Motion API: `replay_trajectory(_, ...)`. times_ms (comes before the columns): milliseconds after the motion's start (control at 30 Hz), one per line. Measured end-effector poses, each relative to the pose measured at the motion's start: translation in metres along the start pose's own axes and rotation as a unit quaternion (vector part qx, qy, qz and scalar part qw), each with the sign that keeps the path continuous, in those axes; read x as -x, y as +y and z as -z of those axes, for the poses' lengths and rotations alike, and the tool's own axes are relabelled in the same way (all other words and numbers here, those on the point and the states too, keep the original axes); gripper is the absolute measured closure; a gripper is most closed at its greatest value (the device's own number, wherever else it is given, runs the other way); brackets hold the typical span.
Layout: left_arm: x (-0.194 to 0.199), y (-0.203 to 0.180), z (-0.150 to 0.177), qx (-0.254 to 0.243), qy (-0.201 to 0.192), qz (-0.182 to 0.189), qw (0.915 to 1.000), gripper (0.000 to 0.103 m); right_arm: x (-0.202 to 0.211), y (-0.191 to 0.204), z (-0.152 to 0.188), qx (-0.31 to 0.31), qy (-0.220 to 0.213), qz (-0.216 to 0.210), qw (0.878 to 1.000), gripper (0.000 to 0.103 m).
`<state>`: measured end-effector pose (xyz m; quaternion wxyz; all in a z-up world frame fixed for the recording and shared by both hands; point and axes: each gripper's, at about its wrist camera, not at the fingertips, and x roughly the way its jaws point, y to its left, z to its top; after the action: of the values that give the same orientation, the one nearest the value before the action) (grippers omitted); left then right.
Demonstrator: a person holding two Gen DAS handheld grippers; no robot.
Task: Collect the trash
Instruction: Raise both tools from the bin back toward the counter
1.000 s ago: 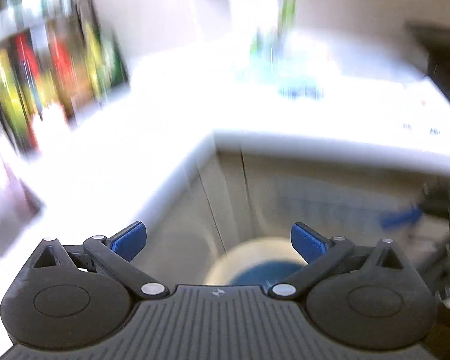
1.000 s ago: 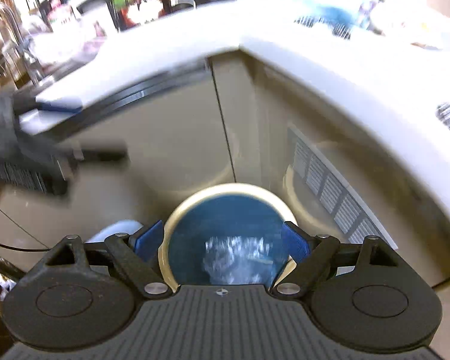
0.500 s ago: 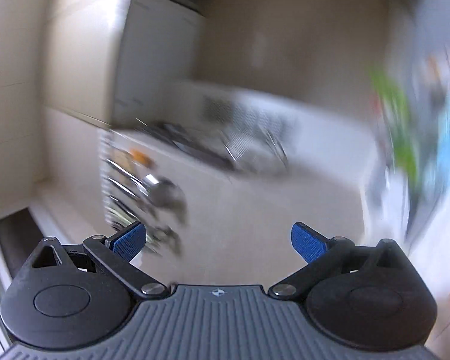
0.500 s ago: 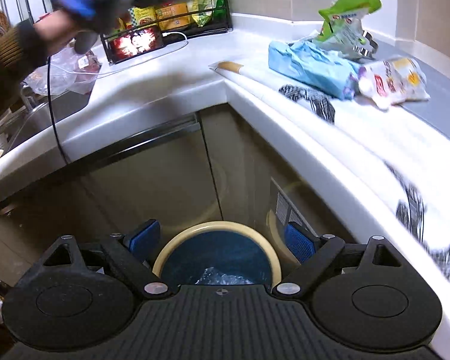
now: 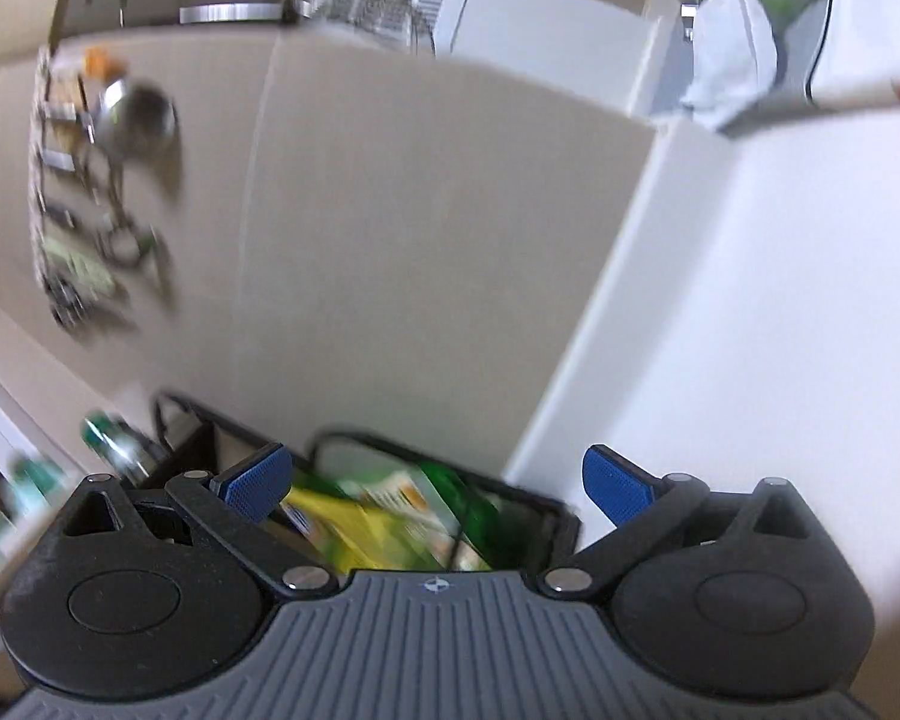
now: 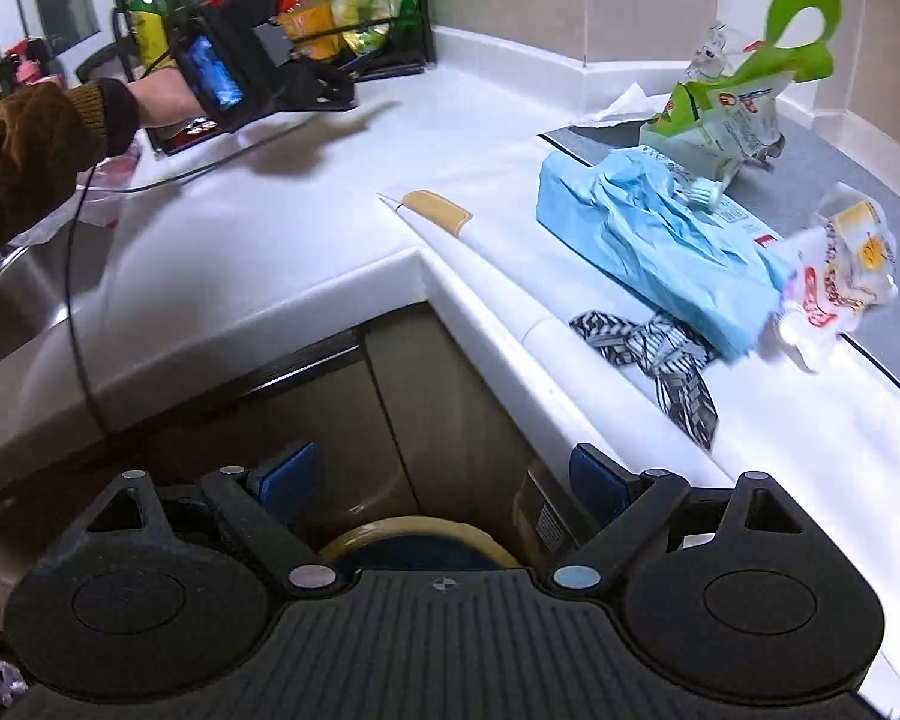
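Currently between pickups: both claws, right claw [image 6: 444,483] and left claw [image 5: 435,483], stand apart, empty. Trash [image 6: 654,252] lies on the worktop [image 6: 282,240]; bin [image 6: 417,546] below. Next, I reach a wrapper.

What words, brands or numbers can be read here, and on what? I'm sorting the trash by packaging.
None can be read.
White snack wrapper: red lettering, crumpled, illegible.
Green-handled pouch: small red logo and fine print, too small.
Blue package: white label with red patch, too small.
Bottles in the black rack: labels blurred.
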<state>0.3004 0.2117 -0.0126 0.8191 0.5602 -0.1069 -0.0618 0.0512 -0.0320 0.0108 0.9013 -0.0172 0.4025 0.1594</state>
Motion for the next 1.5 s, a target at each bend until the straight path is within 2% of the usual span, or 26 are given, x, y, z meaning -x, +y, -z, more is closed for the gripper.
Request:
replay_trajectory(133,-0.019,-0.005,0.031,-0.002,0.028,0.003,0.9996,0.000,-0.015,0.002,-0.014,-0.010,0.012,-0.011,1.000,0.012)
replay_trajectory(233,-0.020,0.000,0.046,0.015,0.023,0.000,0.9996,0.000,-0.020,0.009,-0.023,0.001,0.012,-0.006,1.000,0.012)
replay_trajectory(467,-0.020,-0.005,0.055,0.039,0.008,-0.012,0.9991,0.000,-0.016,0.006,-0.041,0.007,-0.004,0.015,1.000,0.012)
replay_trajectory(667,-0.019,-0.012,0.055,0.074,0.025,-0.021,0.9967,0.000,-0.009,-0.002,-0.049,0.006,-0.015,0.030,0.999,0.012)
replay_trajectory(833,-0.016,-0.010,0.051,0.059,0.022,-0.012,0.9979,0.000,-0.006,-0.002,-0.051,0.011,-0.025,0.035,0.999,0.012)
replay_trajectory(1100,0.003,-0.010,0.051,0.037,-0.015,0.001,0.9992,0.000,-0.008,-0.004,-0.050,0.008,-0.027,0.034,0.999,0.012)
replay_trajectory(1500,-0.002,-0.011,0.049,0.037,0.002,0.008,0.9993,0.000,-0.006,-0.006,-0.050,0.004,-0.034,0.031,0.999,0.012)
